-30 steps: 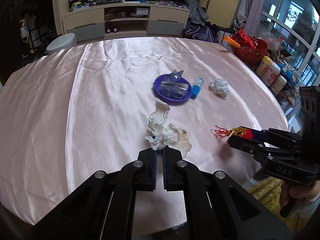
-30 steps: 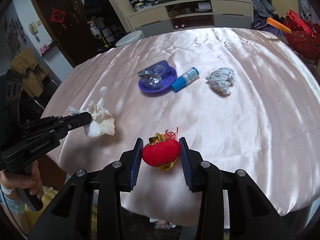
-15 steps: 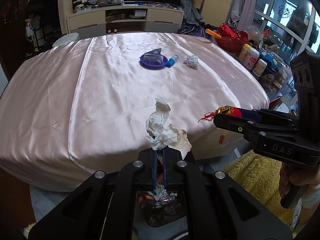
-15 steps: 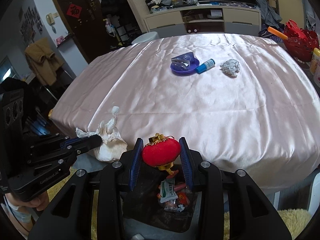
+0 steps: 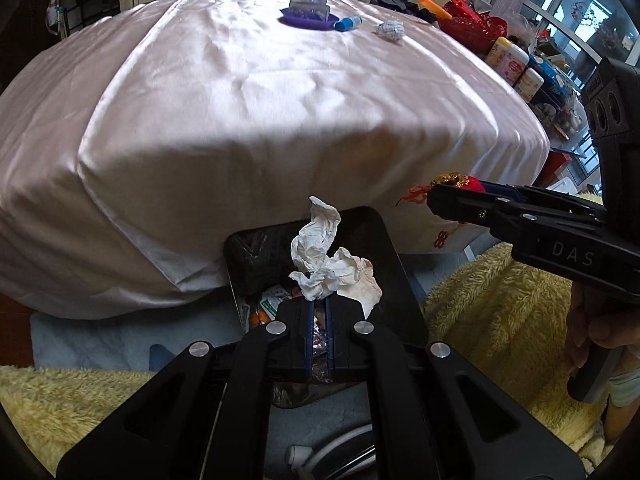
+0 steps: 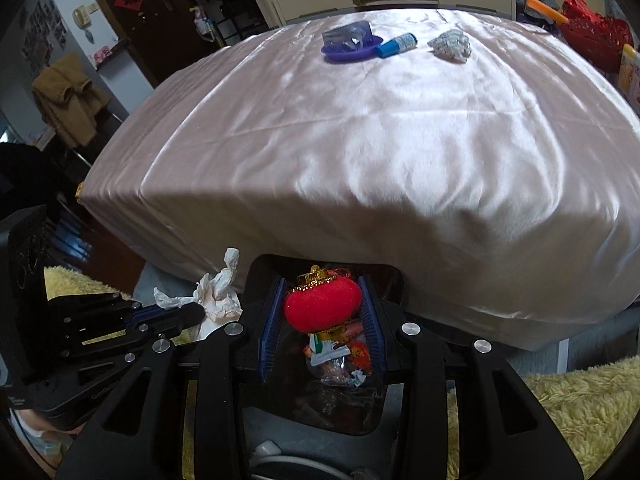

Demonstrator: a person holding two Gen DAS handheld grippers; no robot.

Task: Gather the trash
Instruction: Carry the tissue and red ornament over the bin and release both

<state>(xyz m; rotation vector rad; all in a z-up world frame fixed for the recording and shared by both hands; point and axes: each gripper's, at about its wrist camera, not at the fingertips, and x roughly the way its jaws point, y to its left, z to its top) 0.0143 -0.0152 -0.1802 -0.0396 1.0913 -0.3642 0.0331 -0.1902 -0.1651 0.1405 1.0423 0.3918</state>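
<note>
My left gripper (image 5: 318, 304) is shut on a crumpled white tissue (image 5: 328, 254), held over a black trash bin (image 5: 394, 264) on the floor at the table's near edge. The same tissue (image 6: 216, 292) shows at the left of the right wrist view, pinched in the left gripper (image 6: 192, 312). My right gripper (image 6: 322, 308) is shut on a small red lantern ornament (image 6: 322, 306) with gold trim, hanging above the bin (image 6: 396, 280), where wrappers lie. In the left wrist view the right gripper (image 5: 444, 196) holds the ornament (image 5: 474, 181) to the right of the bin.
On the pink satin tablecloth (image 6: 360, 128) far back sit a purple dish (image 6: 348, 50) with clear plastic, a blue tube (image 6: 396, 45) and a crumpled paper ball (image 6: 450, 45). Yellow shaggy rugs (image 5: 492, 300) flank the bin. Bottles (image 5: 510, 58) and a red basket (image 5: 472, 26) stand right of the table.
Both grippers drew back off the table and sank, carrying the tissue and the red ornament, and now hang over the trash bin on the floor. Neither grip changed.
</note>
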